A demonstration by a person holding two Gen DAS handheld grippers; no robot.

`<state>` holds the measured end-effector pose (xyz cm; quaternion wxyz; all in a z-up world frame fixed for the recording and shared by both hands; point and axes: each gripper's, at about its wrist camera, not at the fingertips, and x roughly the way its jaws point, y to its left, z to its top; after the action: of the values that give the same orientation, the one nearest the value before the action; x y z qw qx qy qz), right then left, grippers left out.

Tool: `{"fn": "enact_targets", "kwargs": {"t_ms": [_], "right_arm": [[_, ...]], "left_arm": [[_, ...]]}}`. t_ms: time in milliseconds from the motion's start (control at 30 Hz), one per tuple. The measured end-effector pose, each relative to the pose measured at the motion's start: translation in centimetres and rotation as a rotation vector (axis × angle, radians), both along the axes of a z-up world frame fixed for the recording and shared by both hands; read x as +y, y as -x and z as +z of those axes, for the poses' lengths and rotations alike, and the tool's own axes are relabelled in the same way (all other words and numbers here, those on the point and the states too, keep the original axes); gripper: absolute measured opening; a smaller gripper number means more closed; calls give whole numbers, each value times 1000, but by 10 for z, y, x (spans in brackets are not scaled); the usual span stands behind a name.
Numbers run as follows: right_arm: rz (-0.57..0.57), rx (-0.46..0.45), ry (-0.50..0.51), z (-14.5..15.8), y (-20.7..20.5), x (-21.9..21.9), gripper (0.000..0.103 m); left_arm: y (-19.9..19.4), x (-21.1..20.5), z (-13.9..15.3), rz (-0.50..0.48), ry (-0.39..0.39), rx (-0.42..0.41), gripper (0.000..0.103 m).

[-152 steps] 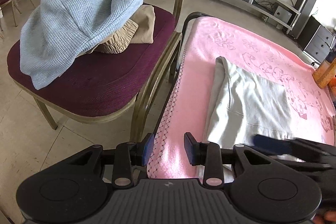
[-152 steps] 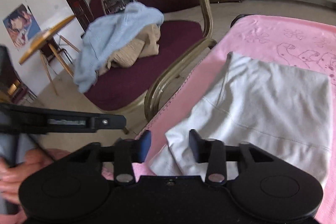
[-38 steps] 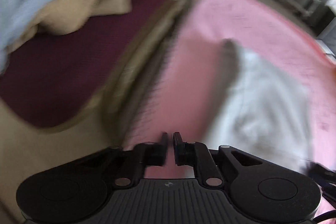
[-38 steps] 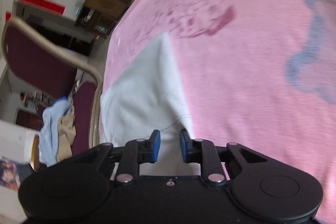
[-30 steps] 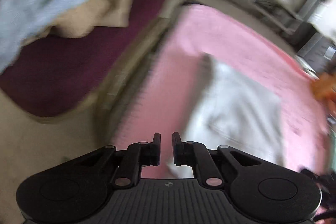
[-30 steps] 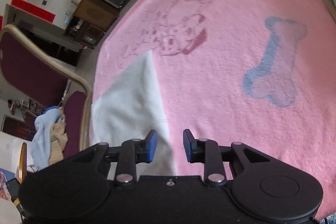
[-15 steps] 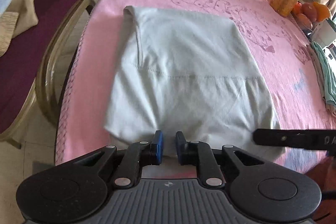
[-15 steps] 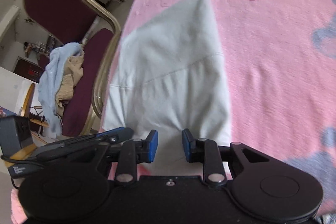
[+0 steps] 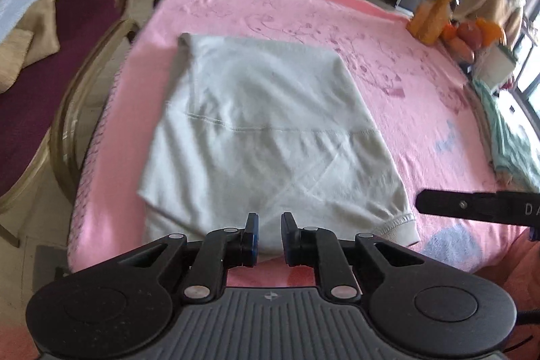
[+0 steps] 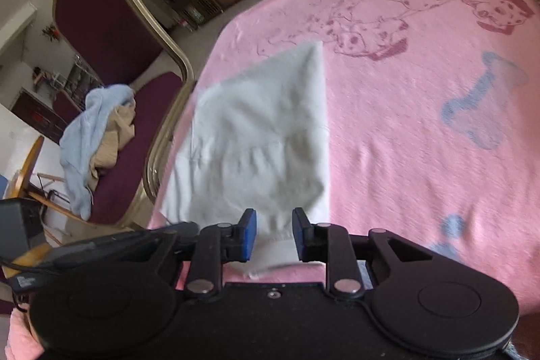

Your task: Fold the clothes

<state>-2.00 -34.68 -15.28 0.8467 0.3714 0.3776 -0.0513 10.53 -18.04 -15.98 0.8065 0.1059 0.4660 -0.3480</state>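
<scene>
Chair [image 10: 111, 63] with clothes [image 10: 98, 137] (heaped)

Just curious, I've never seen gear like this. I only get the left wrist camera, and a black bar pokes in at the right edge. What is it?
Observer: It seems to be part of the right gripper. Its own camera shows two blue-padded fingers over the near corner of the white garment.
Operator: Is it pinching the cloth?
Observer: No. The pads stand apart, and the cloth shows through the gap between them.
Operator: What are the faint scribbles on the blanket?
Observer: On the pink blanket they are spotted dogs, with a blue bone printed nearer to the gripper.
</scene>
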Motion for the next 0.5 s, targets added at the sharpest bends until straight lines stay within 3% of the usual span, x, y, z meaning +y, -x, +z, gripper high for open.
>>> {"fn": "enact_targets", "kwargs": {"t_ms": [133, 333, 500], "right_arm": [[37, 27, -65, -17, -6, 3, 23], [74, 97, -83, -27, -4, 4, 17], [71, 125, -9, -6, 4, 5, 18]], "left_arm": [[13, -11, -3, -87, -53, -29, 14], [19, -15, -10, -137, -82, -24, 14], [14, 4, 0, -98, 1, 42, 16]]}}
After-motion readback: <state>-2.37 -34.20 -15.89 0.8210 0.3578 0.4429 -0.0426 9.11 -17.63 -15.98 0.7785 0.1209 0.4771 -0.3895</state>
